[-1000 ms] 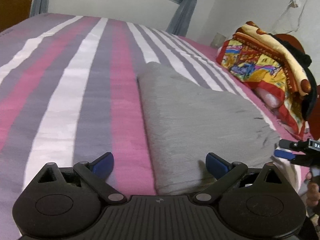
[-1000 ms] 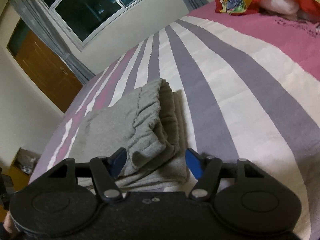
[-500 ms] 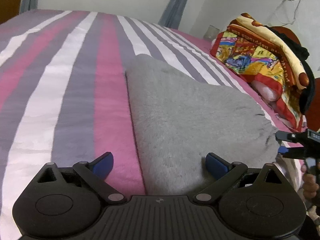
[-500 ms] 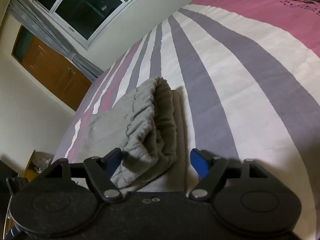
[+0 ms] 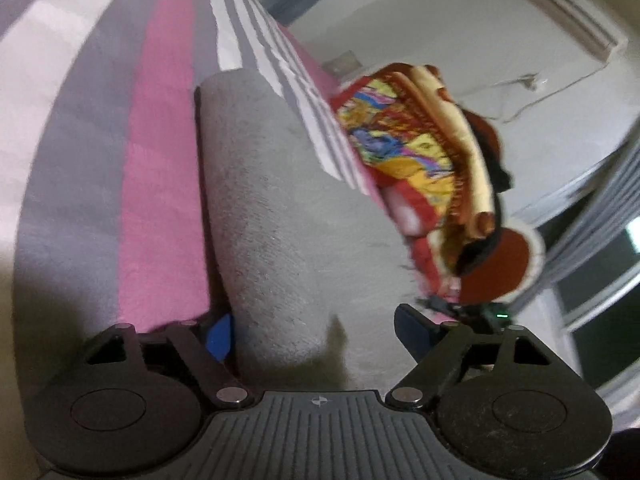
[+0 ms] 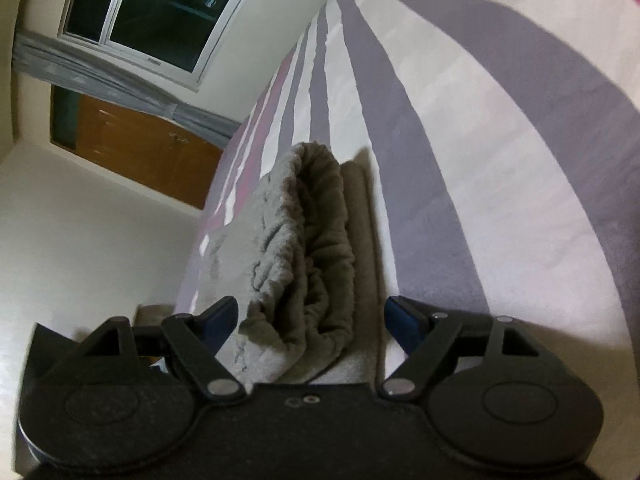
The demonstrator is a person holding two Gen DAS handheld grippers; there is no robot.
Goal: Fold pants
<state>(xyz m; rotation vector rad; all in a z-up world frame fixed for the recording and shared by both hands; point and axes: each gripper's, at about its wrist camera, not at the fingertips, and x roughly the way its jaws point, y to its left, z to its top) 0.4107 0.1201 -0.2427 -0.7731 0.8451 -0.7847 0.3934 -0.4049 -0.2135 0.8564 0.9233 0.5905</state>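
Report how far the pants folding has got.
Done: the grey pants already lie folded in layers on the striped bedspread. In hand: the left gripper, jaws just closing, straddles one end; the right gripper, jaws just opening, straddles the gathered waistband end. Neither pinches cloth yet. Left: grip and probably one more fold.

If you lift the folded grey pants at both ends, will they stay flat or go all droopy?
Probably droopy. The grey pants look soft and fuzzy, with a wrinkled waistband, so the middle would likely sag. The stacked layers might slide apart. They seem light, since they hardly dent the striped bedspread.
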